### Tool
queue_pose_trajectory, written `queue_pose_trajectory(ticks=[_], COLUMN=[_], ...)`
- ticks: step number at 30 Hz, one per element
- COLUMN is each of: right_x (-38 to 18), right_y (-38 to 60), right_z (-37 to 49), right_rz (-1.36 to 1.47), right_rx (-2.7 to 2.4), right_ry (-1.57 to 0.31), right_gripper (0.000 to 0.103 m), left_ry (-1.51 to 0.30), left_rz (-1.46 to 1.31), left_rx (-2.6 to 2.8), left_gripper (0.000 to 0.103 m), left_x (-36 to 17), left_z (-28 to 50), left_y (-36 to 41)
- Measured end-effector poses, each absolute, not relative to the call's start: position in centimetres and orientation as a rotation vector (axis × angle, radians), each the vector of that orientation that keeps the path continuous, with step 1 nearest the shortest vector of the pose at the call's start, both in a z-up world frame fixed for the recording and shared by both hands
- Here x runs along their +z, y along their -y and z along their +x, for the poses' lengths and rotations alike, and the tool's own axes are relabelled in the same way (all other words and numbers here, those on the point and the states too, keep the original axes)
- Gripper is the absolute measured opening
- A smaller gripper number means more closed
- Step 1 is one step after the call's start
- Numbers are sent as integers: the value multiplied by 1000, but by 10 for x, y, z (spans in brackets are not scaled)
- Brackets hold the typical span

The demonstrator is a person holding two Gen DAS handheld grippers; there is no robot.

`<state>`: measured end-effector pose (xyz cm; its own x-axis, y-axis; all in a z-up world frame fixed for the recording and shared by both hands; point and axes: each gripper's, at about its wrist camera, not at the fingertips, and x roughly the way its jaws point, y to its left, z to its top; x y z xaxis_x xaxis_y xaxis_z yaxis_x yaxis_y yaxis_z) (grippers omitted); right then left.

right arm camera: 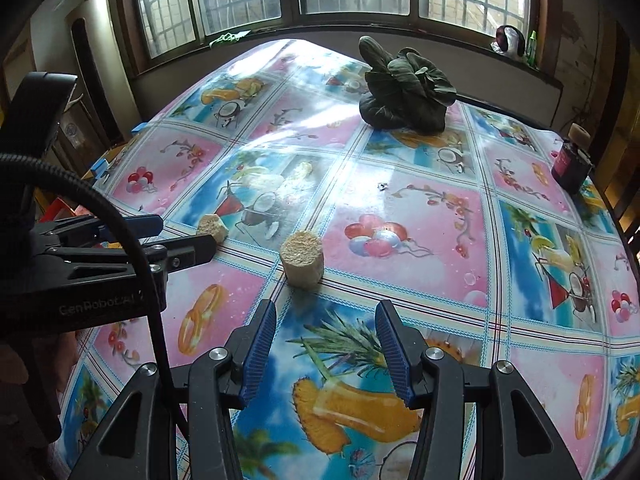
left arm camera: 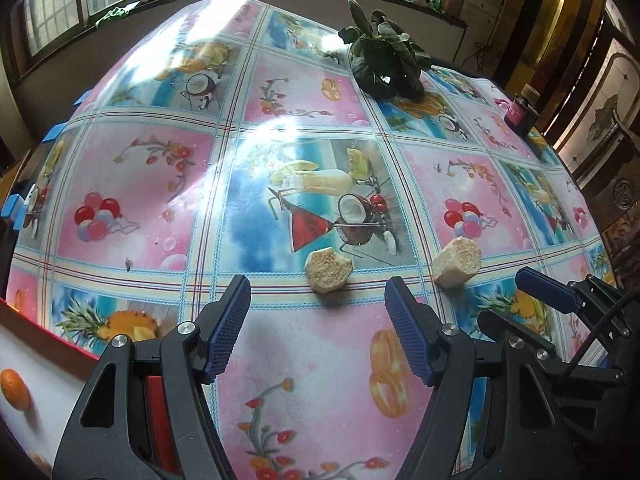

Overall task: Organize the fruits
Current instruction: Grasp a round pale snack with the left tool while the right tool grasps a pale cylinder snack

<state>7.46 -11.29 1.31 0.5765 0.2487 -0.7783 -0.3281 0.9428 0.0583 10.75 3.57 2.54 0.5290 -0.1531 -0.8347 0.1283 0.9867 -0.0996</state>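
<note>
On patterned tablecloth (left arm camera: 132, 184), two pale crumbly chunks seen: bitten chunk (left arm camera: 328, 270) just ahead of left gripper (left arm camera: 316, 328), cylindrical chunk (right arm camera: 302, 260) just ahead of right gripper (right arm camera: 326, 354). Both grippers held above cloth, jaws spread, nothing between pads. Orange (left arm camera: 14, 390) seen in white tray (left arm camera: 60, 368) at left table edge. Leafy green bunch (right arm camera: 404, 88) lying toward far side; dark bottle (right arm camera: 570, 166) placed near right edge.

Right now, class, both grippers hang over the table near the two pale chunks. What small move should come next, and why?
Probably ease the left gripper forward and down around the nearer pale chunk. Its jaws are open and empty, and that chunk lies just beyond them. The right gripper, also open and empty, faces the other chunk.
</note>
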Motion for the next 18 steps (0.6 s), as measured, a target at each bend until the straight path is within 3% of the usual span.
queue_pose_trajectory(ticks=[3,7,10,18], right_x=[11,8,7,5], right_y=[116,115,113,94], right_z=[80,85,88,104], right_rz=[-83,-79,-77,-115], right_rx=[336,338,346,371], right_ry=[-902,-907,-908,-890], right_gripper=[50,50,50,50], left_ry=[-1020,-999,-992,-993], left_rz=[-2,3,-9,-23], left_rx=[-159,-130,-123,-125], left_gripper=[67,38,26,26], left_x=[17,17,17,24], left_z=[114,118,119,111], left_y=[-33,-36,-41,-44])
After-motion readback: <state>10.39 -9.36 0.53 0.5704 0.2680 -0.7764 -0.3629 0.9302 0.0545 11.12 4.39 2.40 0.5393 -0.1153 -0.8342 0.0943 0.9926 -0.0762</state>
